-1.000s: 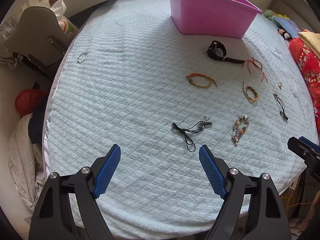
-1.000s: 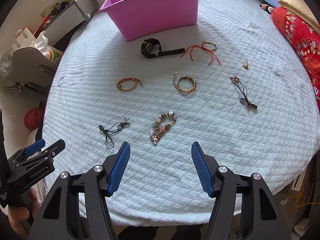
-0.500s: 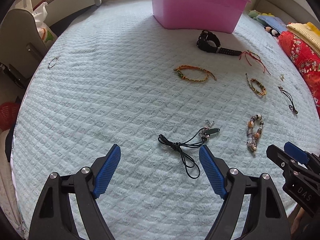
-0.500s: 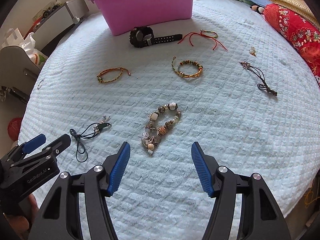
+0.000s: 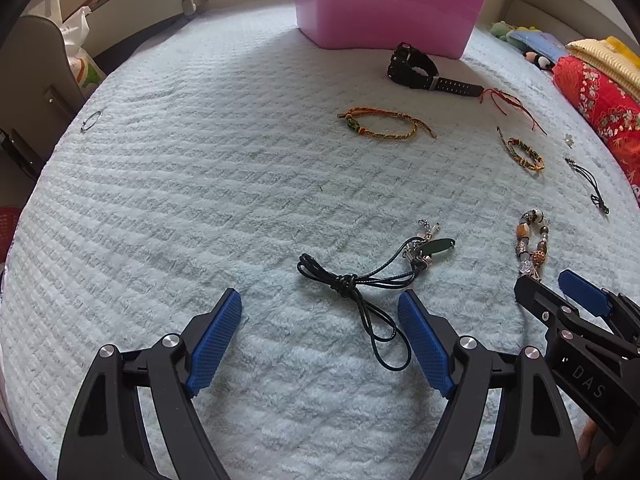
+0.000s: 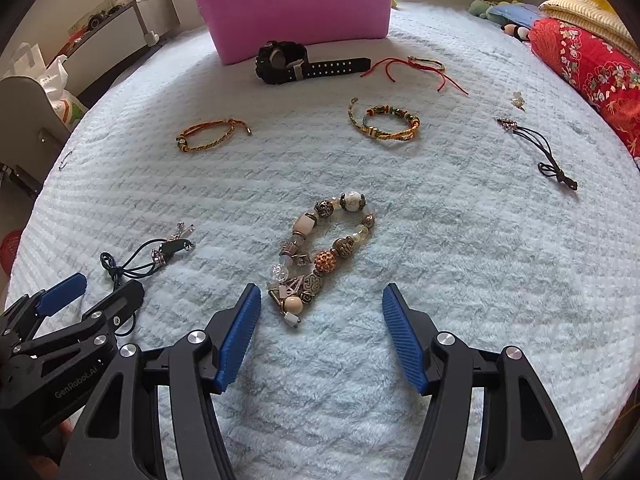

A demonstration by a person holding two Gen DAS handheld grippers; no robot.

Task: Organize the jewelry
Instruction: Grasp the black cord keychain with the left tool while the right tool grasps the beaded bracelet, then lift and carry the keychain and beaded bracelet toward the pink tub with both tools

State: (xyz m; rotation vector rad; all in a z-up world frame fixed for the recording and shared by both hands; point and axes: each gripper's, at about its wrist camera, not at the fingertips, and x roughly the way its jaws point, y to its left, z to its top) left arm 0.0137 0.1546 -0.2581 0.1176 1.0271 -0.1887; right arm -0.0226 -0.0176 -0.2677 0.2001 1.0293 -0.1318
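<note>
Jewelry is spread apart on the bed [image 5: 160, 208], so single pieces can be gripped. Left gripper [image 5: 320, 320] is held open over the black cord necklace [image 5: 360, 280], right gripper [image 6: 320, 316] open over the beaded bracelet [image 6: 320, 248]; pink bin [image 6: 296, 4] is placed behind.

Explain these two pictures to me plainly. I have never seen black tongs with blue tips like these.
They are two hand-held grippers, each carrying a camera that looks along its fingers. One picture is from the left gripper, one from the right gripper. Both are open and hold nothing. Below lies a pale blue bedspread with jewelry: a black cord necklace before the left gripper, a beaded bracelet before the right, woven bracelets, a black watch, and a pink tub behind.
</note>
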